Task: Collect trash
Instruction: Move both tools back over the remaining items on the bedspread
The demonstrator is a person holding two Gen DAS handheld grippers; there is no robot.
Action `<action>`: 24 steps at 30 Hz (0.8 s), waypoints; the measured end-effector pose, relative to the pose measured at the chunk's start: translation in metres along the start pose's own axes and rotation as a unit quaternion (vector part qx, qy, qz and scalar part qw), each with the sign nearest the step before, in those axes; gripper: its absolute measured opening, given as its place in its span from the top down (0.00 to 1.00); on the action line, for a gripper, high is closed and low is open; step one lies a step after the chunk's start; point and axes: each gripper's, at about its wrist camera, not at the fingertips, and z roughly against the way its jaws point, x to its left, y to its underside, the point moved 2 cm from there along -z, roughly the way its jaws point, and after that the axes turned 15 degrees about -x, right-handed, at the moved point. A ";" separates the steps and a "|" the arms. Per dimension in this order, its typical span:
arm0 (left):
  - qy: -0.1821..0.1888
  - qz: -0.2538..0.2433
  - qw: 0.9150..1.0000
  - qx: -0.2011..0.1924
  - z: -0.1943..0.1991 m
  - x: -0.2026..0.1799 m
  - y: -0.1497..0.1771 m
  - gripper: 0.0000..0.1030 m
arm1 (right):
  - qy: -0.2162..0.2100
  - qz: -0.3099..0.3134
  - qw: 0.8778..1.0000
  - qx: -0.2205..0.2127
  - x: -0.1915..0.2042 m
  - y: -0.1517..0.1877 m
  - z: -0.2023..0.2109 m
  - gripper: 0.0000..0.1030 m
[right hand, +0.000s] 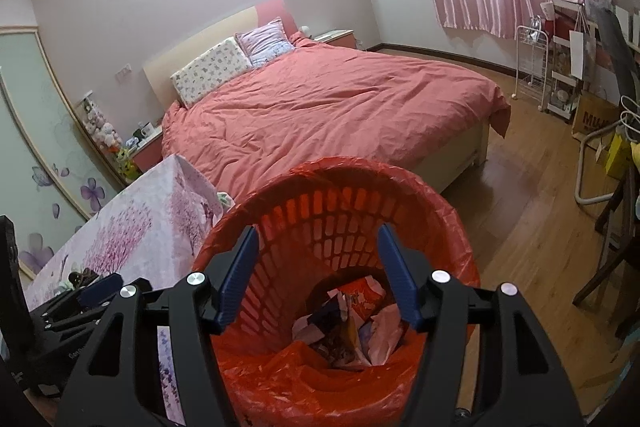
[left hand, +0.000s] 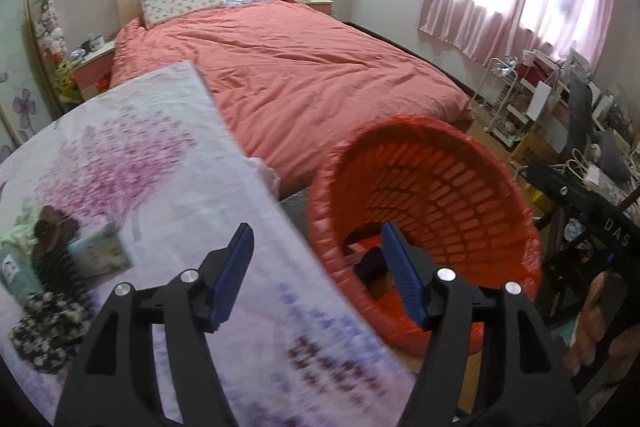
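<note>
A red-orange slatted basket (left hand: 460,195) lined with a red plastic bag stands on the floor beside a table with a floral cloth (left hand: 160,155). My left gripper (left hand: 318,231) is open and empty; one finger hangs over the cloth's edge, the other over the basket's rim. In the right wrist view the basket (right hand: 340,203) is straight below, with crumpled wrappers and paper (right hand: 352,323) at its bottom. My right gripper (right hand: 318,229) hovers open over the basket's mouth with nothing between its blue pads.
On the table lie a tissue pack (left hand: 100,251), a dark hair clip (left hand: 52,231) and a black-and-white patterned item (left hand: 48,331). A bed with a pink duvet (left hand: 300,67) lies behind. A wire rack (right hand: 532,67) and cluttered desk stand right, with wood floor (right hand: 520,207) between.
</note>
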 end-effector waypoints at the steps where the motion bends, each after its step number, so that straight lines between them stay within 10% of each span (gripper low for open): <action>1: -0.005 0.001 1.000 -0.001 0.004 0.004 0.002 0.36 | -0.001 0.003 1.000 0.001 0.003 0.000 0.000 0.40; 24: -0.208 0.100 0.973 -0.020 0.099 0.234 0.033 0.32 | -0.104 0.121 0.986 0.047 0.151 0.058 0.006 0.40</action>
